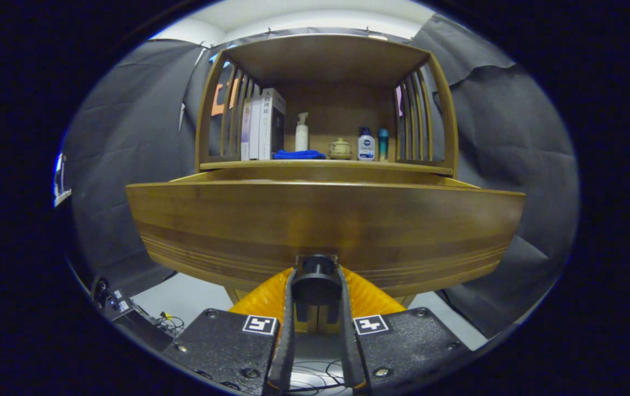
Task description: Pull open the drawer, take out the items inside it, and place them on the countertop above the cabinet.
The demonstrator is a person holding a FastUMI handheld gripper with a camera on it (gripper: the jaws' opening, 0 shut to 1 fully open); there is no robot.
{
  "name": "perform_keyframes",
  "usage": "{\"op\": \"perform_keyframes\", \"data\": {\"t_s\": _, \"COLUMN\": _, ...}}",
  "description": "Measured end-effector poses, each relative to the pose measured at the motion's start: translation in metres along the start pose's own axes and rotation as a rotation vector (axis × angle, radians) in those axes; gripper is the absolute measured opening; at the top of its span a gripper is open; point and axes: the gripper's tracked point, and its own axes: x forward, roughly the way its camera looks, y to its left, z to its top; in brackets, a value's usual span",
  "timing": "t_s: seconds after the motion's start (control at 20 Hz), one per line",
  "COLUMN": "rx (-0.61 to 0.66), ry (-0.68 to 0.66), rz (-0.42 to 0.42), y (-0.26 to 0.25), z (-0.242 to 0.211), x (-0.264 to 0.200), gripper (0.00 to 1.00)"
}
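Fingers point(316, 286) clamping round dark knob point(315, 286) of brown wooden drawer point(326, 225); pulling-open step. Next: releasing, reaching inside; contents hidden.

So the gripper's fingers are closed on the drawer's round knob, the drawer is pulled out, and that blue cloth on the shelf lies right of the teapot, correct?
Nearly. In the gripper view the blue cloth lies left of the teapot, at the foot of the white spray bottle. The rest holds: the gripper has both fingers closed on the round knob, and the drawer is pulled out from under the shelf.
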Motion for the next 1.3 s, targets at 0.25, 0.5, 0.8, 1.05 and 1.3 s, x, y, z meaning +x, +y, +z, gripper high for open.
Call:
{"op": "perform_keyframes", "data": {"t_s": 0.25, "rx": -0.004, "ry": 0.007, "rz": 0.013, "y": 0.001, "z": -0.005, "x": -0.012, "gripper": 0.38}}
{"op": "perform_keyframes", "data": {"t_s": 0.5, "rx": -0.021, "ry": 0.025, "rz": 0.025, "y": 0.001, "z": -0.009, "x": -0.019, "gripper": 0.38}}
{"op": "perform_keyframes", "data": {"t_s": 0.8, "rx": -0.093, "ry": 0.021, "rz": 0.032, "y": 0.002, "z": -0.007, "x": -0.03, "gripper": 0.56}}
{"op": "perform_keyframes", "data": {"t_s": 1.05, "rx": -0.039, "ry": 0.025, "rz": 0.099, "y": 0.005, "z": 0.02, "x": -0.05, "gripper": 0.94}}
{"op": "perform_keyframes", "data": {"t_s": 1.3, "rx": -0.007, "ry": 0.001, "rz": 0.131, "y": 0.003, "z": 0.067, "x": -0.064, "gripper": 0.98}}
